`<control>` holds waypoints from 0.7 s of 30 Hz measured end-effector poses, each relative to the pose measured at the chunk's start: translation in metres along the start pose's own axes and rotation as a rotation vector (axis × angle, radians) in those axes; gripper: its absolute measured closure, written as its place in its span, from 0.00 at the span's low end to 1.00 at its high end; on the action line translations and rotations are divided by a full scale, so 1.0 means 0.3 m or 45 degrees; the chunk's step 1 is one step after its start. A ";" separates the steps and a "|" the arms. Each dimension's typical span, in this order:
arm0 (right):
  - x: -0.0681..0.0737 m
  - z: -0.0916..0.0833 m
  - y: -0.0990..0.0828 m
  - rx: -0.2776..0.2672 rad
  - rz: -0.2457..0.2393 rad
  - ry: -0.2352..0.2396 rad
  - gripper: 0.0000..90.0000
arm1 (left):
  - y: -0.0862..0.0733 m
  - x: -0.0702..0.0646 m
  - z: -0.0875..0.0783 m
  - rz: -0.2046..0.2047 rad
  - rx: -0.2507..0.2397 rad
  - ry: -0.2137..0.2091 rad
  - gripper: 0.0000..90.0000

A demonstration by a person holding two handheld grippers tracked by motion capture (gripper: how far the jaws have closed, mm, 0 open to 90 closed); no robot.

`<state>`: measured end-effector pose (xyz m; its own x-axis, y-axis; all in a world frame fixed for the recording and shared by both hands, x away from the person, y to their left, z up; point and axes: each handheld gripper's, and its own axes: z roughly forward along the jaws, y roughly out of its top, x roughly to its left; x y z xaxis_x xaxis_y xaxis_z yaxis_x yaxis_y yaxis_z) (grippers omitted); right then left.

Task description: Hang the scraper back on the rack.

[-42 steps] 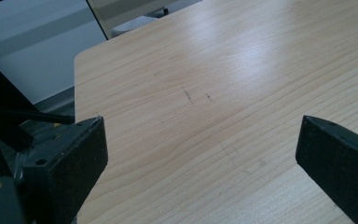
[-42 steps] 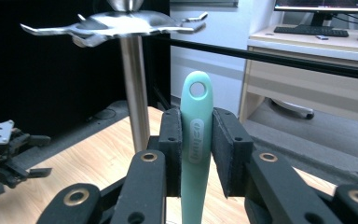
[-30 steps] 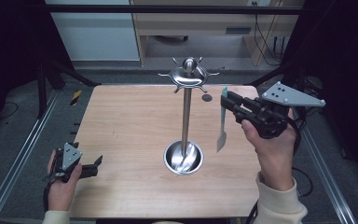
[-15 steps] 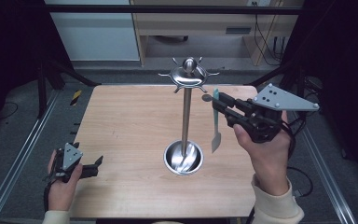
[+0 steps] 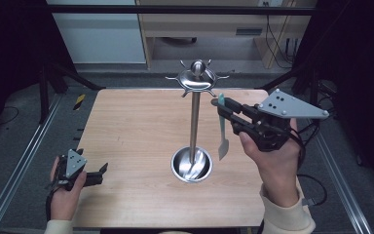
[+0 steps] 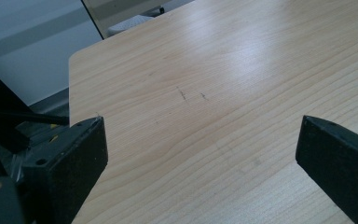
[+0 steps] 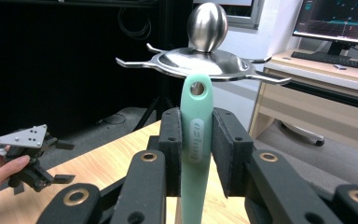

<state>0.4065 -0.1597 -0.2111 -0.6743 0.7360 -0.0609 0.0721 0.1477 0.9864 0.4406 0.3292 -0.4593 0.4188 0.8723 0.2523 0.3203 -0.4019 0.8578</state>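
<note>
spatula gripped near the rack's top

the right gripper (image 5: 222,108) is holding a mint-green spatula (image 5: 222,131) above the right half of the desk (image 5: 126,126), just beside the hooked disc at the top of the metal rack (image 5: 193,117). in the right gripper view, the handle (image 7: 196,144) is standing upright between the two black pads, which are pressing on its sides; its holed end is sticking up past the pads, right in front of the disc's rim. the blade is hanging below the jaws, clear of the wood. the rack's round base is sitting toward the desk's near edge. the left gripper (image 5: 100,173) is resting at the desk's near left corner, jaws spread wide with nothing between them.
</note>
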 end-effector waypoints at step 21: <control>0.017 0.055 -0.002 0.008 0.008 -0.038 0.83 | 0.000 -0.004 0.002 0.007 0.006 -0.008 0.02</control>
<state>0.4150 -0.1452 -0.2145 -0.6517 0.7562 -0.0597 0.0805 0.1471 0.9858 0.4408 0.3281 -0.4599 0.4262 0.8682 0.2543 0.3219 -0.4082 0.8542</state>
